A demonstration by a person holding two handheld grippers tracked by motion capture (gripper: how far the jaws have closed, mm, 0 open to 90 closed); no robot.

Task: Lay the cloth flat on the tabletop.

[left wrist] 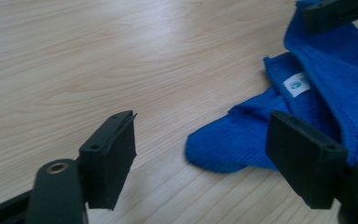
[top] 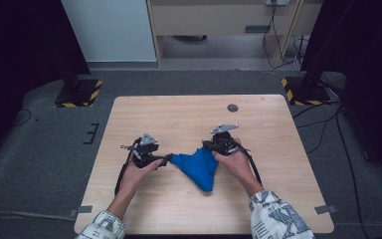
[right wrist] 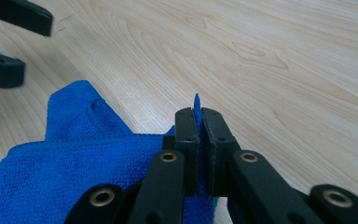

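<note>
Centrally on the light wooden desk (top: 189, 114) lies a blue cloth (top: 199, 168), bunched and partly folded, between the person's two hands and a little nearer the person's edge than the far one. From the high view, the left gripper (top: 166, 158) sits just beside the cloth's left corner, and the right gripper (top: 210, 147) meets the cloth at its upper right corner. In the right gripper view, that gripper (right wrist: 199, 122) has its two black jaws pressed together with a thin edge of the cloth (right wrist: 74, 154) pinched between them, a sliver of blue standing up out of the seam; the rest of the fabric spreads away to the lower left over the wood grain. In the left gripper view, the left gripper (left wrist: 205, 140) stands with its jaws wide apart, holding nothing, and the near corner of the cloth (left wrist: 242, 140) lies on the desk between them, closer to the right-hand jaw. A small white label (left wrist: 297, 84) shows on a fold of the cloth farther back. Patterned sleeves (top: 276, 216) cover the person's forearms at the bottom of the high view. Beyond the desk is grey carpeted floor (top: 45, 149), where black stands with yellow-and-black striped bases (top: 79, 94) rest.
</note>
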